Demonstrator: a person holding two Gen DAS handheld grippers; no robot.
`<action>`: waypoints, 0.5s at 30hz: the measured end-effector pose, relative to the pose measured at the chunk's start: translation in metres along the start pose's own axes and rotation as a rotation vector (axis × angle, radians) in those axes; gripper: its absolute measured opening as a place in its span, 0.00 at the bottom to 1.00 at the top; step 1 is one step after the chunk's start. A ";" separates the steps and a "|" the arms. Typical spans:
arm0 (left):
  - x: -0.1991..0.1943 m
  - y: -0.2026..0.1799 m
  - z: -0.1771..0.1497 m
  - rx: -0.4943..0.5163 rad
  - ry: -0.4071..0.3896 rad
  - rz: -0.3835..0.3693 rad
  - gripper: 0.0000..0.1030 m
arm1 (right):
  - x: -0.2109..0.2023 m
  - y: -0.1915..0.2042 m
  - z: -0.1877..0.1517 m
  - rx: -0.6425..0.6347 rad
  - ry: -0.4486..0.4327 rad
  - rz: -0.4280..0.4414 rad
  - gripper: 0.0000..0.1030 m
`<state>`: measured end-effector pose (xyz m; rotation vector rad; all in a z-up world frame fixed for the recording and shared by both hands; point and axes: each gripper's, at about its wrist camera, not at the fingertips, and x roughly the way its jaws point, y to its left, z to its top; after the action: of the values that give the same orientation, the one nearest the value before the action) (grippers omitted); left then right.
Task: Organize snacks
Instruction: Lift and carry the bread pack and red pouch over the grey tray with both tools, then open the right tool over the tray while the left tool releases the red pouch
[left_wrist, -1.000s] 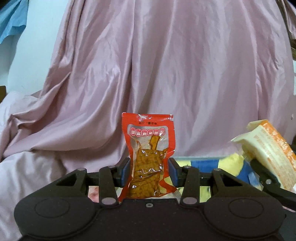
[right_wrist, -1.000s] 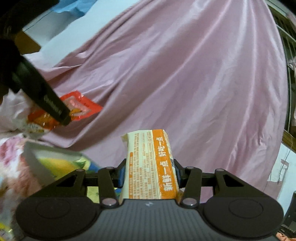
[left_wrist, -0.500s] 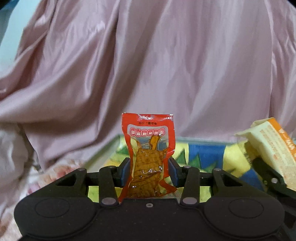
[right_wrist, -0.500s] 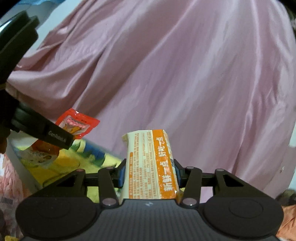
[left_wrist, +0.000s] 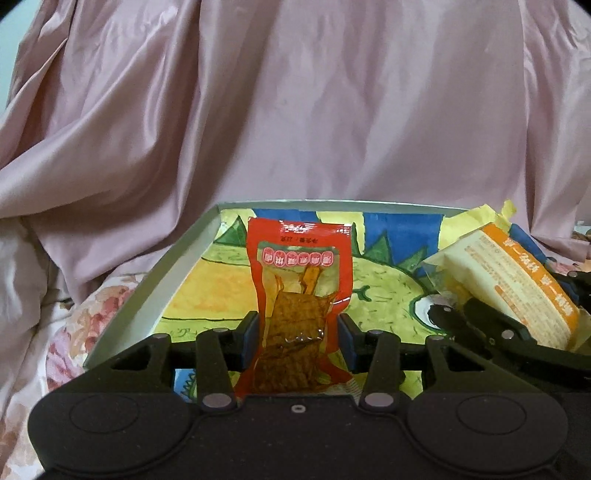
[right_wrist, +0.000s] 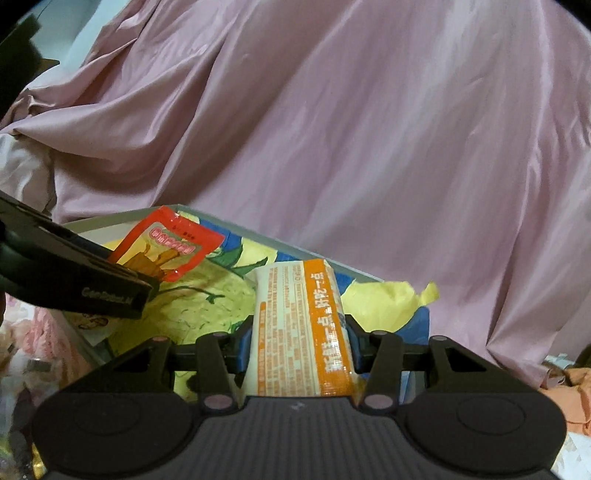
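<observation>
I have a snack in each hand over the box, a shallow grey-walled tray with a bright cartoon lining, set on floral bedding in front of a draped pink sheet. My left gripper has its fingers pinched narrow on the lower half of the red snack pouch, which stands upright between the pads with its sealed top free above them. My right gripper is clamped the same way across the middle of the orange-and-cream packet, its far end pointing out over the tray. From the right camera I see the red pouch tilted over the tray's far left part, and the left camera shows the orange packet just to its right, the two apart. Both look light to me. The red one is glossy film over a flat, fairly stiff slab, so I judge it slippery and best held across the filled body, not the thin seal. The orange one looks puffy and soft; I would grip it mid-body and gently, as squeezing could crush what is inside.
</observation>
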<state>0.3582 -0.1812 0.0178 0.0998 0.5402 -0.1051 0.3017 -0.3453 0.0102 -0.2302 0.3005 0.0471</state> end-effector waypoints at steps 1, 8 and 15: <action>-0.001 0.000 -0.002 -0.006 0.005 -0.001 0.46 | -0.002 -0.002 0.000 0.004 0.010 0.011 0.50; -0.008 -0.003 -0.005 0.013 0.042 0.002 0.49 | -0.006 -0.017 0.001 0.071 0.036 0.069 0.54; -0.012 -0.002 0.001 -0.056 0.041 -0.003 0.65 | -0.015 -0.025 0.003 0.114 -0.041 0.052 0.77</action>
<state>0.3486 -0.1822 0.0245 0.0463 0.5842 -0.0906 0.2906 -0.3695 0.0225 -0.1079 0.2674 0.0857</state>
